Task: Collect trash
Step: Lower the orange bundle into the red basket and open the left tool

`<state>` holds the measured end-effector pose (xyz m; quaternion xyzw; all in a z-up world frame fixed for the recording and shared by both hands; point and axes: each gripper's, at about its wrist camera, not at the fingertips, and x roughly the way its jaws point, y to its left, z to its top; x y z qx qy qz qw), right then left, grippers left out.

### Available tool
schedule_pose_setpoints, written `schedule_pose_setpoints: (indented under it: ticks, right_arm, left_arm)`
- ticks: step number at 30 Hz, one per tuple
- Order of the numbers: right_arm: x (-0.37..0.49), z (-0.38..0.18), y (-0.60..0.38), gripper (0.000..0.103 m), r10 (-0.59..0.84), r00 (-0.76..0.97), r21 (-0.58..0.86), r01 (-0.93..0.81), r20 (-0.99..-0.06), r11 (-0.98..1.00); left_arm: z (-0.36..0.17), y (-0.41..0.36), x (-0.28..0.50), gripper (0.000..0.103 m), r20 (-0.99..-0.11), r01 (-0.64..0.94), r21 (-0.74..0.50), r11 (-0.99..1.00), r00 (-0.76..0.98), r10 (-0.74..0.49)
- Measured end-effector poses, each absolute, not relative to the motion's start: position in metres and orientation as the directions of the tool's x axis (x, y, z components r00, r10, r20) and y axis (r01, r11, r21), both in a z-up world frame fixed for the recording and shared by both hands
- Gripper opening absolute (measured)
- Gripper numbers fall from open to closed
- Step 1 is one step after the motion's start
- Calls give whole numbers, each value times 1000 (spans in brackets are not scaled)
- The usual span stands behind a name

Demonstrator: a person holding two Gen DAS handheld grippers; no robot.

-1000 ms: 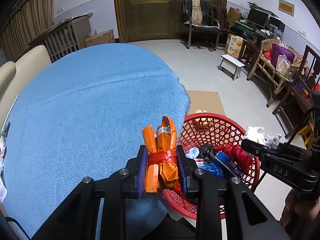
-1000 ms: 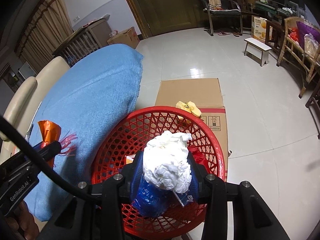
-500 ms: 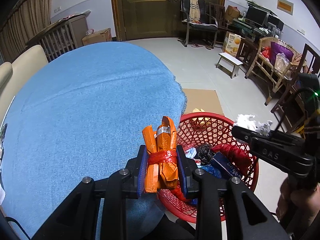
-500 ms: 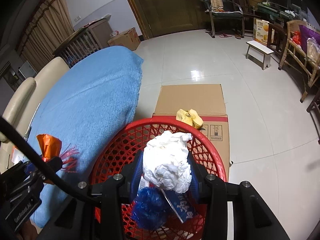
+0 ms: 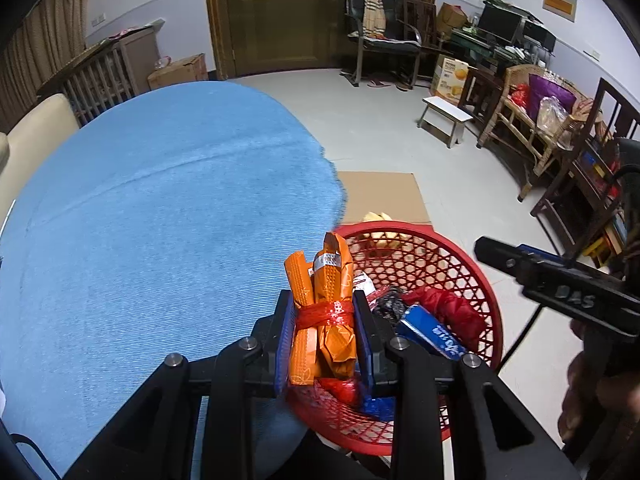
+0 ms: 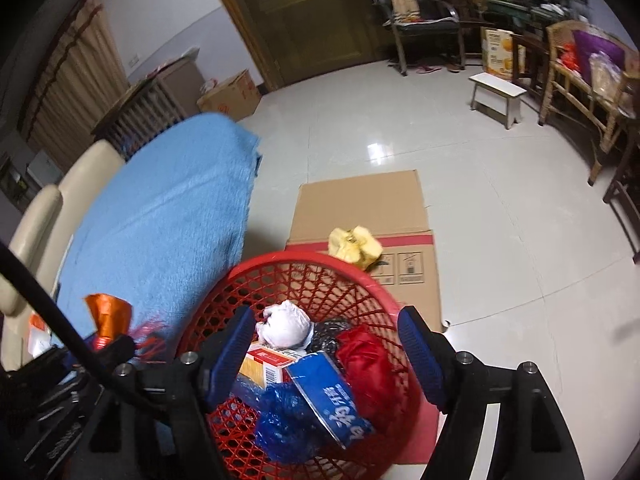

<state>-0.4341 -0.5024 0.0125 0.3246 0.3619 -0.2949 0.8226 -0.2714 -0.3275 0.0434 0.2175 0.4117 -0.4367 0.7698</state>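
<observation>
1. Left wrist view: left gripper [image 5: 324,336] is clamped on the orange wrapper bundle [image 5: 325,312], tied w/ a red band. The bundle sits right at the near-left rim of the red basket [image 5: 486,300], half over the blue cloth [image 5: 160,220].
2. Risk here: let go now and the bundle could catch the rim and tip back onto the cloth instead of dropping in. Needs a nudge further over the basket first, imo.
3. The right gripper body is off to the right of the left one, beyond the basket. If both go in together they could knock each other.
4. Right wrist view: right gripper [image 6: 328,354] has its jaws apart, just been opening, nothing between the pads. White tissue wad [image 6: 286,324] lies in the basket below, just ahead of the left finger, on top of a small carton [image 6: 266,362], blue packet [image 6: 332,396] and red bag [image 6: 364,360].
5. Risk: basket looks fairly full, so loose light stuff could roll off the pile.
6. Yellow scrap [image 6: 354,242] lies past the far rim on flat cardboard [image 6: 360,208], outside the basket, not collected yet. Reaching it means going over the basket; the rim is in the way.
</observation>
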Motion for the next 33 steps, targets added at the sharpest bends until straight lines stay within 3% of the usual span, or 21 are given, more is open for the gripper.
schedule_pose_setpoints:
  ticks: [15, 33]
  right_arm:
    - [-479, 59, -502, 77, -316, 643, 387, 710, -697, 588]
    - [-490, 75, -509, 77, -322, 681, 429, 690, -658, 583]
  left_arm:
    - [38, -353, -300, 30, -846, 884, -32, 466, 224, -484]
    - [27, -383, -299, 31, -866, 889, -40, 456, 197, -460]
